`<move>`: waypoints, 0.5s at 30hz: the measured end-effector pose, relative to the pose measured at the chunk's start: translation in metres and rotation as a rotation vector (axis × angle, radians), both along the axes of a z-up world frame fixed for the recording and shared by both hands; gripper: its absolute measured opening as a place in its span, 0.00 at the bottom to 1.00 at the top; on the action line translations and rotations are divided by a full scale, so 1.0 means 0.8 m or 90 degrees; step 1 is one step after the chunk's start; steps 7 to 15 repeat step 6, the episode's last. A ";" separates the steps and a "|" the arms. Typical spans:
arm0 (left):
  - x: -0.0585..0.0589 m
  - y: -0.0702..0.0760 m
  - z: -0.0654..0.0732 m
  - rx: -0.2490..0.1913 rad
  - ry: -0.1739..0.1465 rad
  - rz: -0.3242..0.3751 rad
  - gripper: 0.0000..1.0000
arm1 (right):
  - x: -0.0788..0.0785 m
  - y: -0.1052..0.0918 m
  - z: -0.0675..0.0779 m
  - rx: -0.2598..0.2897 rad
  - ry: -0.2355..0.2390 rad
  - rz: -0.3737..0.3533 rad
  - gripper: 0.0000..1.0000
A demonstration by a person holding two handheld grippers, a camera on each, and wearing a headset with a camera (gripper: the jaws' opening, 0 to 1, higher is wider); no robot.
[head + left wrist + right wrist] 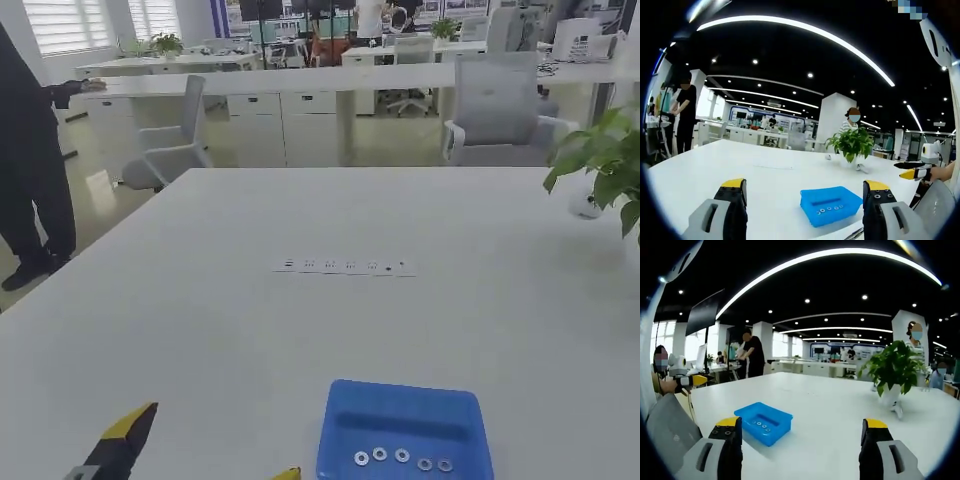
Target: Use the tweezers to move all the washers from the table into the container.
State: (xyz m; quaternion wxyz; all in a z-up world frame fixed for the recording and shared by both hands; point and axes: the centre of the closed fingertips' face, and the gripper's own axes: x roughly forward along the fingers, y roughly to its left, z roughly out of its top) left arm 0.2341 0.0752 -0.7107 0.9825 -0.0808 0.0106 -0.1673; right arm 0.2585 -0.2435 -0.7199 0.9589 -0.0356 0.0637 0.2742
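Note:
A blue container (400,400) sits on the white table near its front edge, with several small metal washers (402,458) lying in a row inside it. My left gripper (804,186) is open with nothing between its jaws, and the container (827,195) is a short way ahead. In the head view two yellow jaw tips of a gripper (205,455) show left of the container. My right gripper (800,427) is open and holds nothing, and the container (772,436) with washers (761,425) lies ahead to its left. A thin metal piece (855,234), possibly tweezers, lies by the left gripper's jaw.
A potted plant (600,160) stands at the table's right side. A strip of small printed marks (345,266) lies mid-table. A person in dark clothes (30,170) stands at the left. Office chairs (170,140) and desks lie beyond the far edge.

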 end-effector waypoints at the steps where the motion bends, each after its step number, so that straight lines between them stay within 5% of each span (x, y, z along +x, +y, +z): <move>1: -0.001 0.001 0.000 0.000 0.001 0.001 0.99 | 0.000 0.000 0.000 0.001 0.001 -0.001 0.98; 15: -0.001 -0.001 -0.003 0.005 0.006 -0.002 0.99 | 0.000 -0.002 -0.002 -0.005 0.003 -0.004 0.98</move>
